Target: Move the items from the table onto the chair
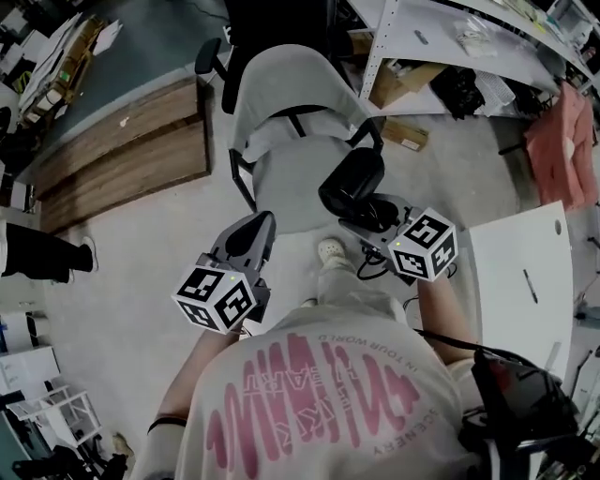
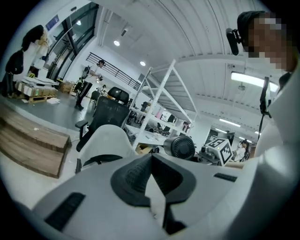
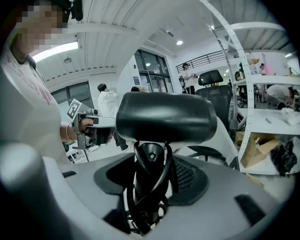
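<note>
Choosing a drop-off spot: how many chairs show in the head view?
2: a white chair in the middle of the floor, and a black chair just behind it. Others may be hidden.

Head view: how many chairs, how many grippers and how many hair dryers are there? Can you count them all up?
Chairs: 2, the pale grey chair and the black chair behind it.
Grippers: 2, the left gripper and the right gripper.
Hair dryers: 1, the hair dryer, held in the right gripper.
Total: 5
</note>
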`<state>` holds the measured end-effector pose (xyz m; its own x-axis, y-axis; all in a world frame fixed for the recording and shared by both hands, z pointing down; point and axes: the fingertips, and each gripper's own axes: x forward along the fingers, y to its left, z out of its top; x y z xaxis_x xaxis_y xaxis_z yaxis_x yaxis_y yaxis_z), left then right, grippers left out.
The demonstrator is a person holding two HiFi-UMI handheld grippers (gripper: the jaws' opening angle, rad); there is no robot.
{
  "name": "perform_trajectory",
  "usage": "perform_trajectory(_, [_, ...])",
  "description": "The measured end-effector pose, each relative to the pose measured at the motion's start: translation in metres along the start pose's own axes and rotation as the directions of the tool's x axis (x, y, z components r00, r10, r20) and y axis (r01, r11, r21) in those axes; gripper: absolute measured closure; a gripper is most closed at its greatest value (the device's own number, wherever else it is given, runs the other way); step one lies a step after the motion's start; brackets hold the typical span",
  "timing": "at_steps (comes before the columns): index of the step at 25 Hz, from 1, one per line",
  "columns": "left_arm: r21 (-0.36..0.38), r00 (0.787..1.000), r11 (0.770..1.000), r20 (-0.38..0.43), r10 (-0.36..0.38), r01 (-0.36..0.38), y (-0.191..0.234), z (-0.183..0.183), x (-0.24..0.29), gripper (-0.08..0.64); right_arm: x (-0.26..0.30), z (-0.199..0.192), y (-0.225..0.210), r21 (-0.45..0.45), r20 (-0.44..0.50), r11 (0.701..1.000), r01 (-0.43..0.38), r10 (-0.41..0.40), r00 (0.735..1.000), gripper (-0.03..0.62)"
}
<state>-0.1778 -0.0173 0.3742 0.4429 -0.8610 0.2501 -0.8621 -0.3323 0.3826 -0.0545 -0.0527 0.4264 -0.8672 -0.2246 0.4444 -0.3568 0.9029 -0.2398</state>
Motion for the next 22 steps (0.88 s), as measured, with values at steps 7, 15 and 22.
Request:
perform_trajectory(7, [-0.031, 0.993, 0.992, 0.009, 0.119, -0.119, 0.045, 0.015, 0.029, 0.551, 0.045, 0.018, -0.041, -0.028, -0.071, 0.993, -0.115, 0.113, 0.991, 0.371])
perform_trajectory(15, [-0.058, 0.969, 0.968, -0.046, 0.243, -0.245, 0.103, 0.008, 0.082, 0.551, 0.093, 0.025, -0.099, -0.038, -0.208, 0.980, -0.196, 0.184, 0.961, 0.370])
perform_trajectory(22, [-0.105, 0.944, 0.943, -0.130, 0.302, -0.316, 0.126, -0.008, 0.144, 0.551, 0.130, 0.009, -0.151, 0.011, -0.310, 0.961, -0.275, 0.265, 0.913, 0.371])
